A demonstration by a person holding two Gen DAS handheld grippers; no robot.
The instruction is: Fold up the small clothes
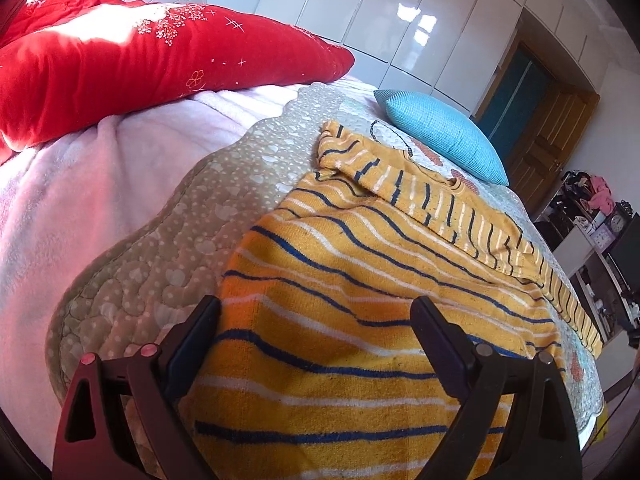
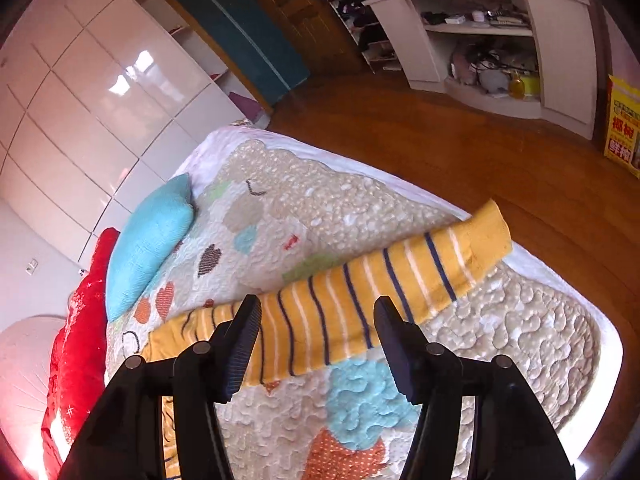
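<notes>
A small yellow sweater (image 1: 360, 288) with blue and white stripes lies flat on the quilted bedspread (image 1: 168, 264). One sleeve is folded across its upper part. My left gripper (image 1: 316, 308) hovers open over the sweater's lower body, nothing pinched between its fingers. In the right wrist view the other sleeve (image 2: 360, 292) stretches out straight toward the bed's corner. My right gripper (image 2: 318, 312) stands open above that sleeve, clear of the cloth.
A light blue cushion (image 1: 444, 136) lies beyond the sweater. A red quilt (image 1: 152, 64) and a pink blanket (image 1: 80, 200) fill the left of the bed. White wardrobes (image 2: 100, 92), a wooden floor (image 2: 460, 152) and shelving (image 2: 480, 28) surround the bed.
</notes>
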